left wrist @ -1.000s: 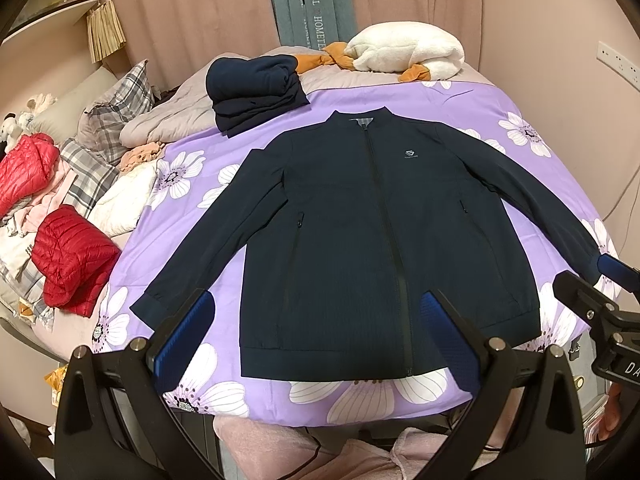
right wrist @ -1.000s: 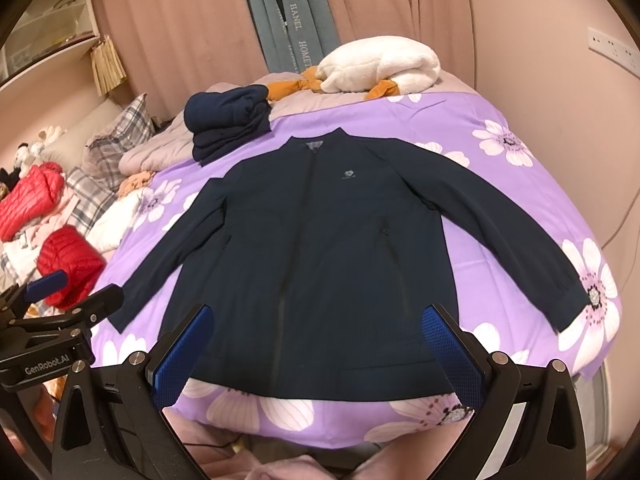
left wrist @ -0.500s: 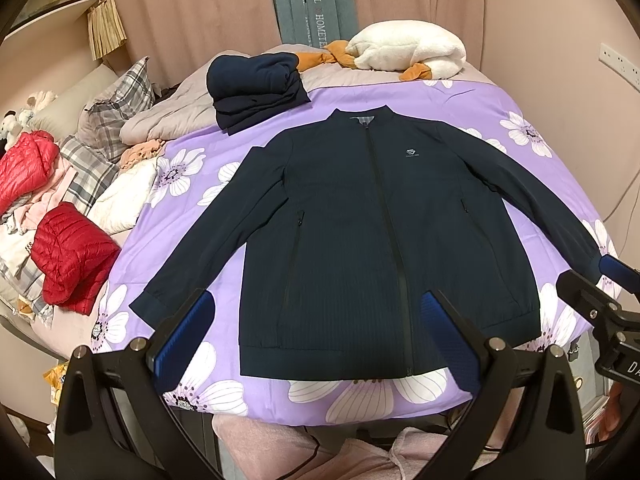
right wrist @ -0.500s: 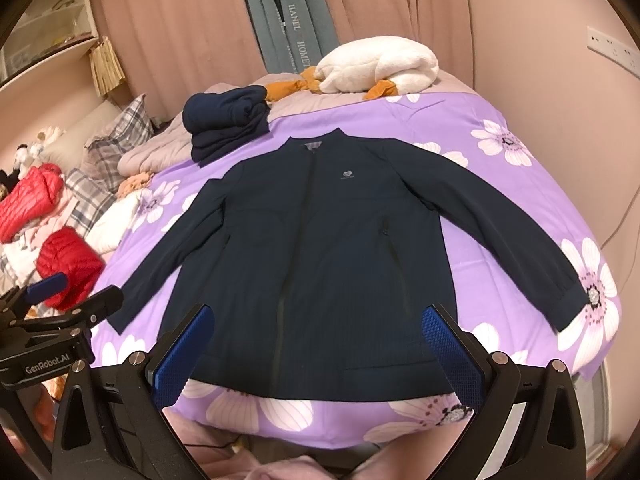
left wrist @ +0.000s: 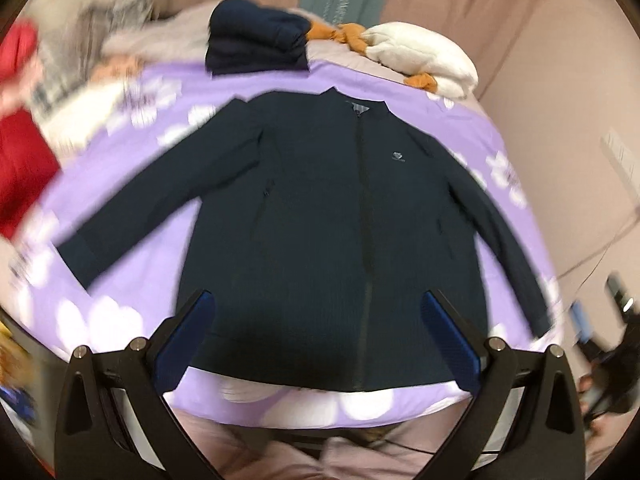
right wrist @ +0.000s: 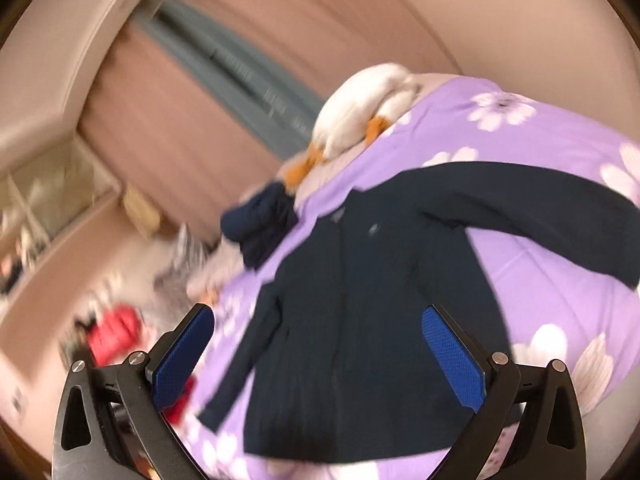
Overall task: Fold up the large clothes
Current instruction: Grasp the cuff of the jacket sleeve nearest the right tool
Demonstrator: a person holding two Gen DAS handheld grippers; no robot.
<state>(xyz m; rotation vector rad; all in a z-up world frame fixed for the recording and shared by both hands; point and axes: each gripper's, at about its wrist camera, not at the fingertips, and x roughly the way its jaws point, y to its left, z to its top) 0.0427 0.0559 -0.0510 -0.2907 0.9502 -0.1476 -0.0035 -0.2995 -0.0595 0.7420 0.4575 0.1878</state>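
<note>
A dark navy zip jacket (left wrist: 340,216) lies flat and face up on the purple flowered bedspread (left wrist: 168,168), with both sleeves spread outward. My left gripper (left wrist: 316,332) hovers open above the jacket's hem, and nothing sits between its blue pads (left wrist: 184,340). The right wrist view is tilted and blurred. In it the jacket (right wrist: 360,320) runs diagonally, and my right gripper (right wrist: 320,356) stands open over its lower body, holding nothing. The other gripper's body shows as a dark blur (left wrist: 616,344) at the far right of the left wrist view.
A folded navy stack (left wrist: 256,40) and a white bundle (left wrist: 424,56) with orange cloth lie at the head of the bed. Red jackets (left wrist: 20,152) and plaid cloth pile up at the left. The pink wall (left wrist: 560,92) runs close along the bed's right side.
Both views have swung sharply and blurred. The left gripper has moved in closer over the jacket's hem, and the right gripper has rolled, tilting the bed in its view. The jacket lies unmoved.
</note>
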